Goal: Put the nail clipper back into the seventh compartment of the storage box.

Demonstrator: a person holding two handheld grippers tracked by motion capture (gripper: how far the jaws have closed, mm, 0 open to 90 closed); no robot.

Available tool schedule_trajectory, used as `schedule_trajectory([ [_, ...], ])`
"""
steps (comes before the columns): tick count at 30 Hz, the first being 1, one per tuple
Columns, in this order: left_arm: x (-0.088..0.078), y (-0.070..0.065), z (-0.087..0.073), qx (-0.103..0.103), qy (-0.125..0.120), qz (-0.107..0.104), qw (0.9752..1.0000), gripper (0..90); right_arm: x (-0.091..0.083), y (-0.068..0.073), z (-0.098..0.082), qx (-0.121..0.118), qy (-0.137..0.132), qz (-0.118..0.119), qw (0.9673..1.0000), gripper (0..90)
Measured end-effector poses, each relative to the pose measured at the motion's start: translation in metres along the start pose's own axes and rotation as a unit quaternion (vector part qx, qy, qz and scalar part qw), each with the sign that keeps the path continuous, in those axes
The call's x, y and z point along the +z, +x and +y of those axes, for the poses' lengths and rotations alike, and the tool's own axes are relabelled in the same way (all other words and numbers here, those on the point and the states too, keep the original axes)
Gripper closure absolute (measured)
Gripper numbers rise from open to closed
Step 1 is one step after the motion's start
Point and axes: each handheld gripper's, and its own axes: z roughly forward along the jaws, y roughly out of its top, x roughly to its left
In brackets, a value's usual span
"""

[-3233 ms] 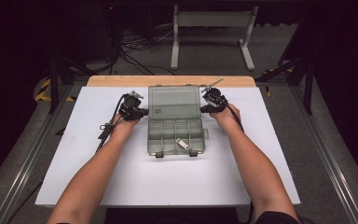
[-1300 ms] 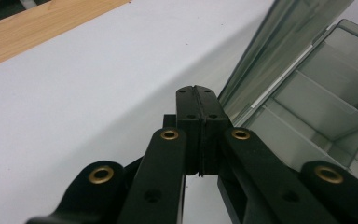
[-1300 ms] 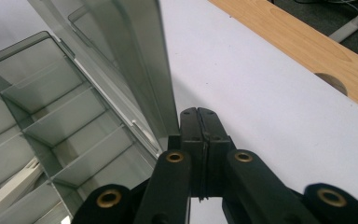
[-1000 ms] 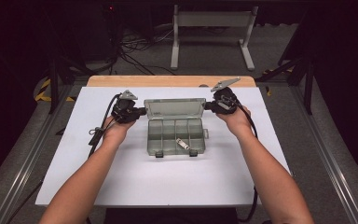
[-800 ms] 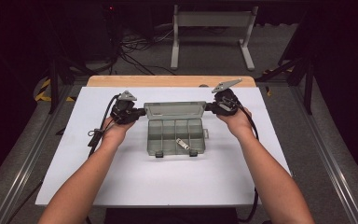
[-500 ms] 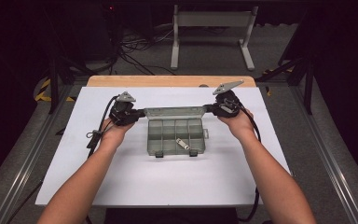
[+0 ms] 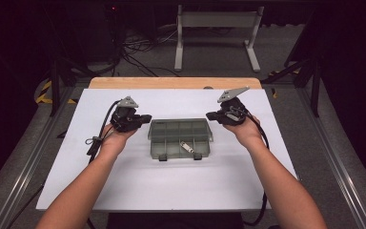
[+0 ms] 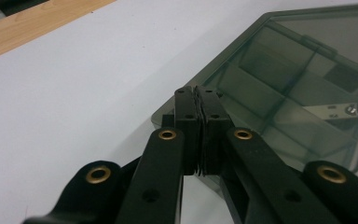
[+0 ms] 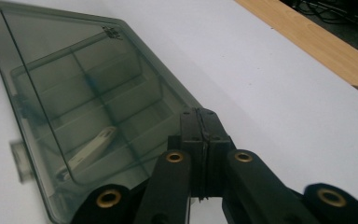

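Two shut tongs (image 7: 147,117) (image 7: 209,115) flanking closed organizer box (image 7: 179,138), white tabletop (image 7: 181,186), wooden edge (image 7: 171,82)

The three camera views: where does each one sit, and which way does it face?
High view: above the person's side, facing forward and down on the white table; both forearms show.
Left gripper view: rides the left hand-held gripper, facing the smoky transparent plastic compartment box.
Right gripper view: rides the right hand-held gripper, facing that box.
All share the box.
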Motion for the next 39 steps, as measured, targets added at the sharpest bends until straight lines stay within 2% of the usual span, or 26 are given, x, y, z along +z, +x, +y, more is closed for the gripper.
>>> schedule_trajectory([
  [5, -0.003, -0.005, -0.006, -0.002, 0.007, -0.025, 0.9997, 88.0, 0.000, 0.010, -0.001, -0.007, 0.012, 0.011, 0.9998, 90.0],
  [11, -0.007, -0.014, -0.011, 0.011, 0.016, -0.041, 0.9990, 88.0, 0.003, 0.021, -0.005, -0.015, 0.029, 0.025, 0.9991, 90.0],
  [14, -0.007, -0.017, -0.012, 0.010, 0.021, -0.059, 0.9980, 88.0, 0.006, 0.026, -0.007, -0.018, 0.042, 0.027, 0.9986, 90.0],
  [19, -0.007, -0.022, -0.013, 0.016, 0.034, -0.078, 0.9962, 88.0, 0.006, 0.031, -0.009, -0.021, 0.054, 0.036, 0.9977, 90.0],
  [23, -0.005, -0.027, -0.014, 0.031, 0.051, -0.076, 0.9954, 88.0, 0.007, 0.035, -0.013, -0.023, 0.066, 0.039, 0.9968, 90.0],
  [29, -0.002, -0.029, -0.017, 0.038, 0.067, -0.076, 0.9941, 87.9, 0.008, 0.036, -0.016, -0.025, 0.077, 0.042, 0.9958, 90.0],
  [39, -0.001, -0.034, -0.019, 0.053, 0.081, -0.082, 0.9919, 87.9, 0.008, 0.043, -0.024, -0.029, 0.093, 0.049, 0.9941, 90.0],
])
